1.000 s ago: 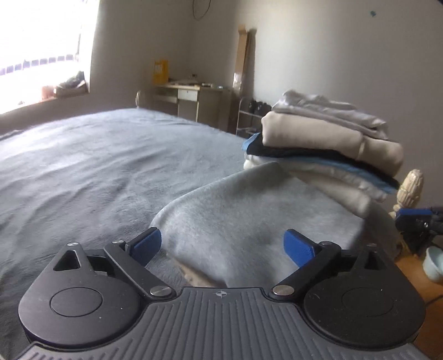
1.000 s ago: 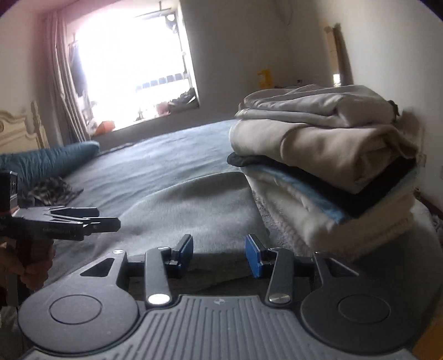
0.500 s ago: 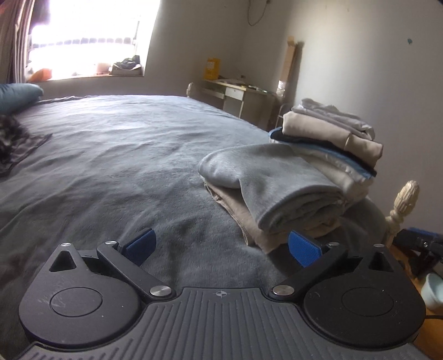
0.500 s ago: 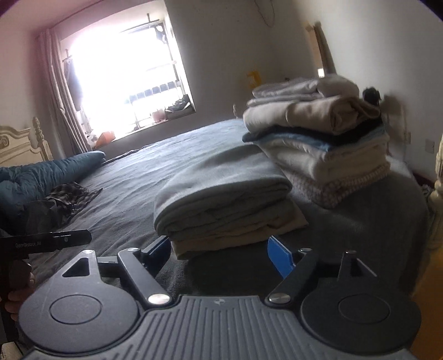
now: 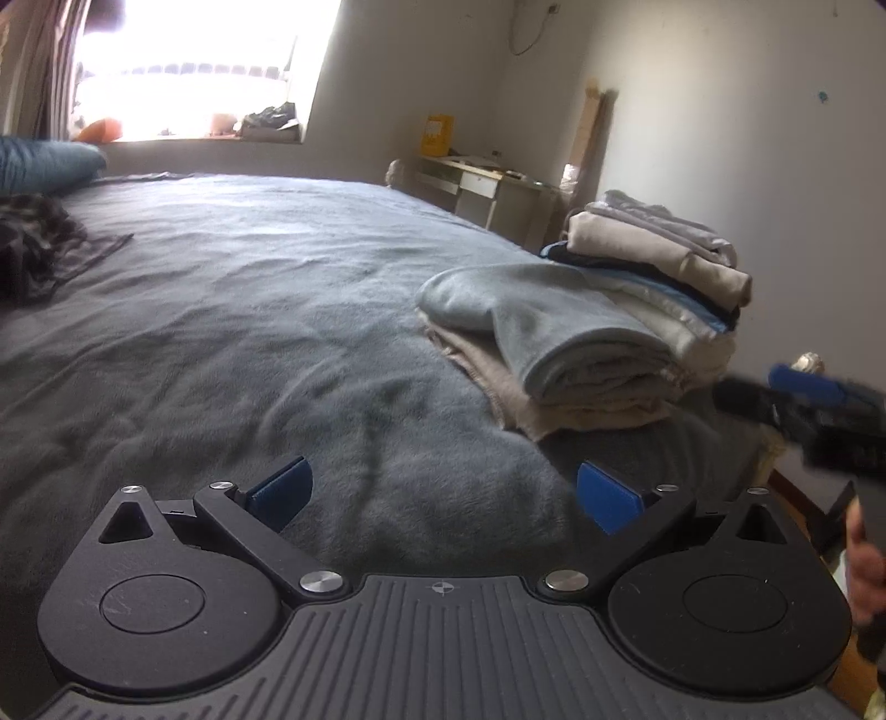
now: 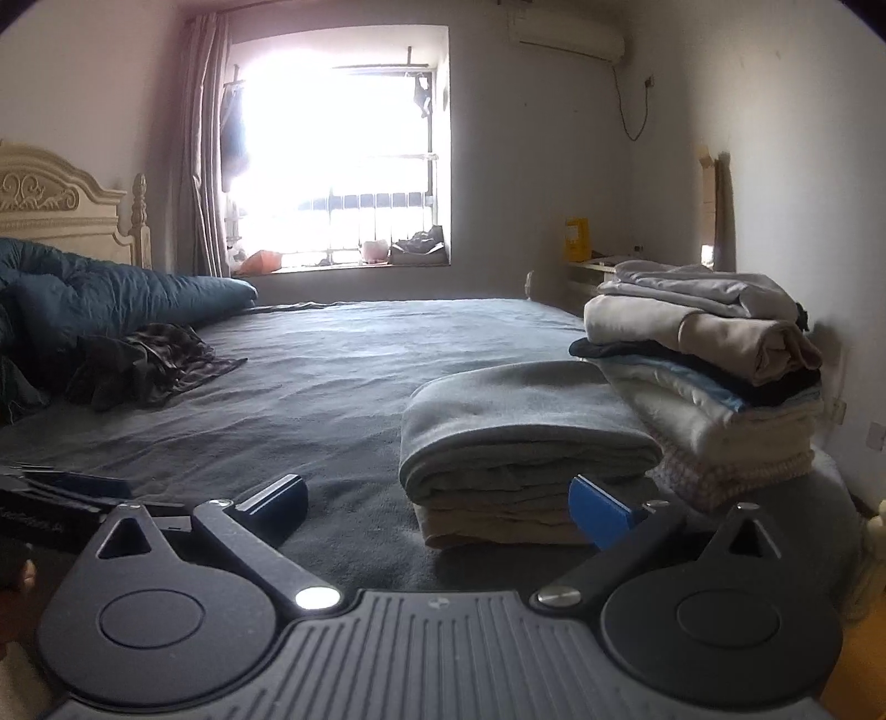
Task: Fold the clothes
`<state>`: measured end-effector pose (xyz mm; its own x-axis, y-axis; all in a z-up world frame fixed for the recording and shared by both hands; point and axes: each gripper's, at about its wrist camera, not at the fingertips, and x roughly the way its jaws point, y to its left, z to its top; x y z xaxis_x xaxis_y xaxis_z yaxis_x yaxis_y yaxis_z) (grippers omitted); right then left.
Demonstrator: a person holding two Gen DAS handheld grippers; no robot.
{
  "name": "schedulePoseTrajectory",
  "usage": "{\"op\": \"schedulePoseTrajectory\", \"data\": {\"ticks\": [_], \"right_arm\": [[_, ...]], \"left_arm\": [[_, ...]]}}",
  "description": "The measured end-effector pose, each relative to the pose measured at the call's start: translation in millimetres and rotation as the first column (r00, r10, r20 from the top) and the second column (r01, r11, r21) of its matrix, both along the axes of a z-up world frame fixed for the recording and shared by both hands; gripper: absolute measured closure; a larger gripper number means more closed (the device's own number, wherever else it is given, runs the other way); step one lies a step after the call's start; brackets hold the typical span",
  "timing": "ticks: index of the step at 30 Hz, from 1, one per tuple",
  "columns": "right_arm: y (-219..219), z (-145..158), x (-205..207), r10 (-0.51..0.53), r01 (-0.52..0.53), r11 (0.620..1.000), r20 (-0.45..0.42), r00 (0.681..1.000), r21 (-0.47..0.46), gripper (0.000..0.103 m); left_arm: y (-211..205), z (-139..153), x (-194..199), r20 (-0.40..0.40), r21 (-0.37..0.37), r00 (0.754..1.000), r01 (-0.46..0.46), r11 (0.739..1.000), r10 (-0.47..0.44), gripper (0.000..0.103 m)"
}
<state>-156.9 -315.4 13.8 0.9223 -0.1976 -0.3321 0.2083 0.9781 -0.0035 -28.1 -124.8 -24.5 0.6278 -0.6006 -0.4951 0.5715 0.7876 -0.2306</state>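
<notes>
The left gripper (image 5: 440, 490) stood wide open over the grey bedspread (image 5: 232, 310) with nothing between its blue pads. The right gripper (image 6: 437, 501) had its jaws opening, almost at full spread and likewise empty; the near corner of the folded grey garment (image 6: 526, 432) showed just behind its right pad without touching it. That garment lay on the bed at about two o'clock from each camera, resting on a folded beige piece (image 6: 493, 523), with the taller stack of folded clothes (image 6: 703, 365) touching it on the far right side. Only the right wrist view showed the cream headboard (image 6: 61, 210) at ten o'clock, the blue quilt (image 6: 122, 299) below it, the whole barred window (image 6: 338, 155) at twelve o'clock and the air conditioner (image 6: 567, 39) high on the wall. It also showed more of the crumpled checked garment (image 6: 160, 354) at nine o'clock, which the left wrist view (image 5: 39, 243) cut off at its edge. The left wrist view alone showed the desk (image 5: 487, 188) beyond the bed at one o'clock, and the right gripper (image 5: 803, 396) blurred at three o'clock with part of a hand (image 5: 864, 565) beneath it. In the right wrist view the left gripper (image 6: 61, 498) appeared only as a dark edge at eight o'clock.
</notes>
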Motion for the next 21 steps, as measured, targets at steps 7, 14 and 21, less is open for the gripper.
{"op": "schedulePoseTrajectory", "data": {"ticks": [7,14,21], "right_arm": [[-34.1,28.5,119.1,0.089,-0.087,0.996,-0.038,0.995,0.037,0.037],[-53.8,-47.0,249.3,0.065,-0.067,0.998,-0.360,0.931,0.006,0.065],[-21.5,-20.2,262.9,0.100,-0.151,0.984,-0.407,0.908,-0.094,0.067]], "left_arm": [[35.1,-40.4,21.3,-0.089,-0.030,0.987,-0.134,0.991,0.131,0.000],[71.6,-58.8,44.8,-0.140,-0.031,0.968,-0.215,0.976,0.208,0.000],[89.5,-73.0,75.0,-0.200,-0.067,0.955,-0.236,0.970,0.219,0.000]]}}
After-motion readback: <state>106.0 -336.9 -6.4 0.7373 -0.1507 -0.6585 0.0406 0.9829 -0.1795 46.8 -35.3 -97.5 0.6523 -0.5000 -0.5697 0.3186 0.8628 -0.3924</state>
